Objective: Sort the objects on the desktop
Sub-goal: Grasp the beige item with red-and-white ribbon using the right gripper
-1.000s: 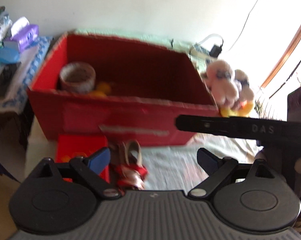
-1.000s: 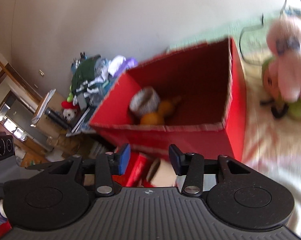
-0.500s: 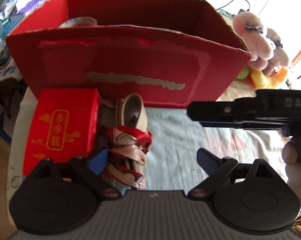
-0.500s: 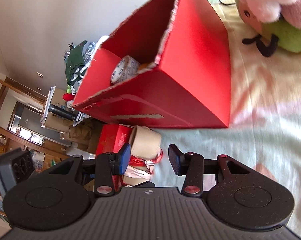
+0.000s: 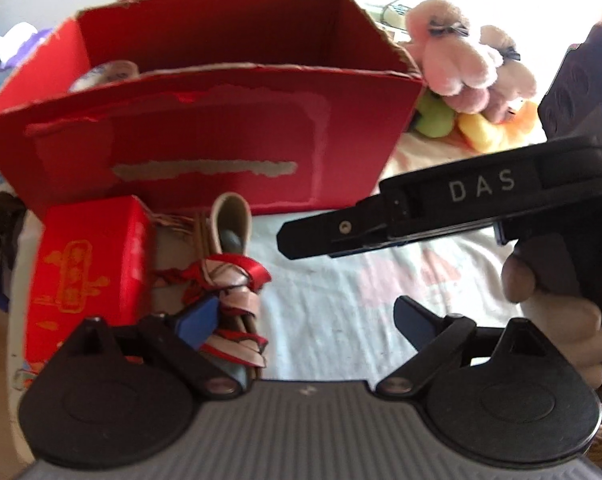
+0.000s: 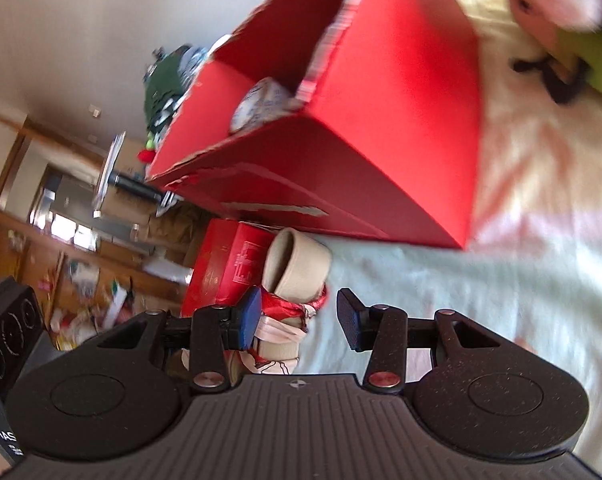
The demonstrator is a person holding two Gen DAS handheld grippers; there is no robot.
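With a patterned tape roll (image 6: pixel 261 100) already in the open red cardboard box (image 5: pixel 205 128), both my left claw (image 5: pixel 305 318) and right claw (image 6: pixel 297 316) hover wide, empty, near the ribbon-wrapped beige roll (image 5: pixel 229 264) and small red gift box (image 5: pixel 85 264) left on the surface.

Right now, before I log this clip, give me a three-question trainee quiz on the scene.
1. True or false: the left gripper is shut on the small red box.
2. What lies directly beside the small red box: A) the ribbon-wrapped bundle, B) the pink plush toy, C) a phone?
3. Fill in: the roll of tape sits inside the ____.

Key: 1 false, both grippers are open and empty; 2 A; 3 big red carton.
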